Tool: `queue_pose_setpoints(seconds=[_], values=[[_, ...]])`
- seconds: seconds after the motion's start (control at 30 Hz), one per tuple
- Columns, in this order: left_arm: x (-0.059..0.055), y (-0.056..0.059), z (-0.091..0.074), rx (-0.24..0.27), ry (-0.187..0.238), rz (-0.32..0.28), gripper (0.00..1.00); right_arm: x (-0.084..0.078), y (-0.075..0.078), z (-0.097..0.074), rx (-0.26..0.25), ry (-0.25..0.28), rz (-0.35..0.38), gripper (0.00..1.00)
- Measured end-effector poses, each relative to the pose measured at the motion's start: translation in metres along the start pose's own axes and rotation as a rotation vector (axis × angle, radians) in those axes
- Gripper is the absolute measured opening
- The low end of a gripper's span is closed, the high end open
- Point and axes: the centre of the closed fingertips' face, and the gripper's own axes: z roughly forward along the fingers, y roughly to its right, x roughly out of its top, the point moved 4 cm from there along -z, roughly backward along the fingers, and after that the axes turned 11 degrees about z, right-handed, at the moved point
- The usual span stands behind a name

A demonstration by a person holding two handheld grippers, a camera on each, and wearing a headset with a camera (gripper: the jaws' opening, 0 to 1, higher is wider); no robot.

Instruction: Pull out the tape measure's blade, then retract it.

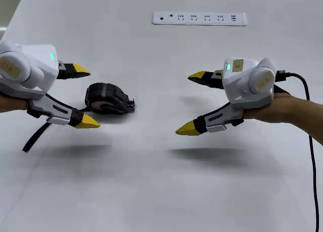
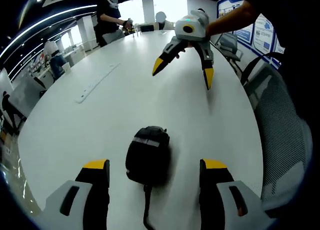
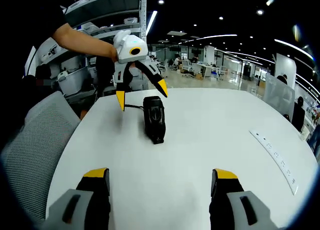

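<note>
From the head view, the tape measure (image 1: pixel 108 98) lies left on the table (image 1: pixel 151 166), blade end pointing right. The left gripper (image 1: pixel 87 96) is nearer, jaws spread.

Left gripper view: the case sits between those open jaws.

Right gripper view: the right gripper (image 3: pixel 161 173), open and empty, faces the blade end from well apart.

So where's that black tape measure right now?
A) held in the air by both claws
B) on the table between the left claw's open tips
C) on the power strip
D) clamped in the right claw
B: the tape measure lies on the table between the spread tips of the left claw, ungripped; the right claw is open and apart.
</note>
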Motion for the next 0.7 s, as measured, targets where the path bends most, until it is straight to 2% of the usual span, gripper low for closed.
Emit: queue_pose_setpoints(seconds=[0.17,0.47,0.7], values=[[-0.003,-0.002,0.006,-0.027,-0.021,0.011,0.61,0.002,0.001,0.015,0.031,-0.001,-0.032,0.76],[-0.01,-0.001,0.013,-0.076,-0.055,0.028,0.52,0.011,-0.006,0.038,0.084,-0.004,-0.065,0.64],[-0.017,-0.01,0.02,-0.084,-0.076,0.047,0.45,0.014,-0.008,0.058,0.105,-0.01,-0.089,0.54]])
